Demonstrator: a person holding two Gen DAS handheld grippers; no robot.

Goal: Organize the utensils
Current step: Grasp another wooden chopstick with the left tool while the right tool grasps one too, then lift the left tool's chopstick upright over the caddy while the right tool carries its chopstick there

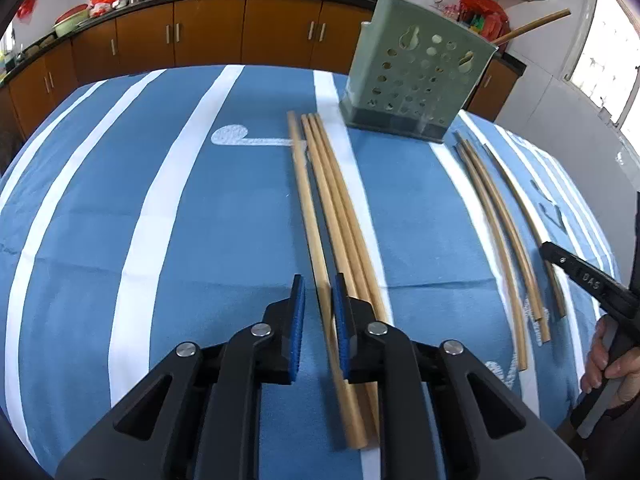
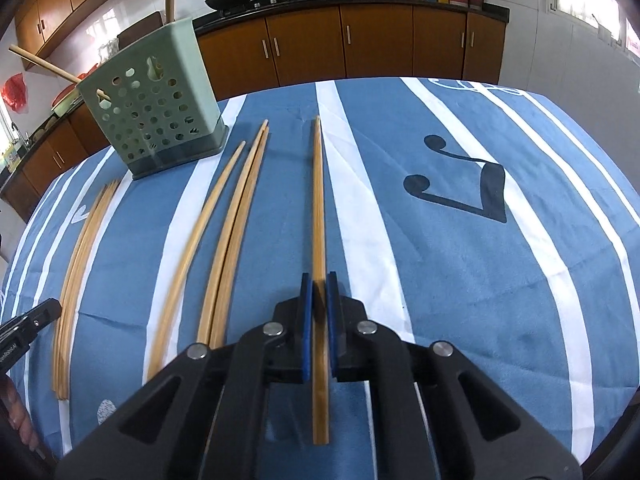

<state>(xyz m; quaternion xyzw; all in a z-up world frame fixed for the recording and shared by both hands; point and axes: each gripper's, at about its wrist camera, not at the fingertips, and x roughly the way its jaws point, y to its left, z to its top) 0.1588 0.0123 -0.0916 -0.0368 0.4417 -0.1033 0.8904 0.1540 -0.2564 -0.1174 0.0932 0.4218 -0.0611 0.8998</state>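
Note:
A green perforated utensil holder (image 1: pixel 416 72) stands on the blue striped tablecloth, with two chopsticks leaning in it; it also shows in the right wrist view (image 2: pixel 156 104). Several wooden chopsticks lie loose in two groups (image 1: pixel 336 216) (image 1: pixel 496 216). My left gripper (image 1: pixel 319 292) is partly open, its pads either side of the leftmost chopstick (image 1: pixel 308 208) of the near group. My right gripper (image 2: pixel 319 292) has its pads closed around a single chopstick (image 2: pixel 319 200) that lies apart from the others (image 2: pixel 236 224). The far group lies at left (image 2: pixel 80 248).
The table's far edge (image 1: pixel 240 67) faces brown kitchen cabinets (image 1: pixel 208 32) with woks on the counter. The right gripper's body and the hand holding it (image 1: pixel 600 304) show at the right edge of the left wrist view. The left gripper tip (image 2: pixel 28 320) shows at the left of the right wrist view.

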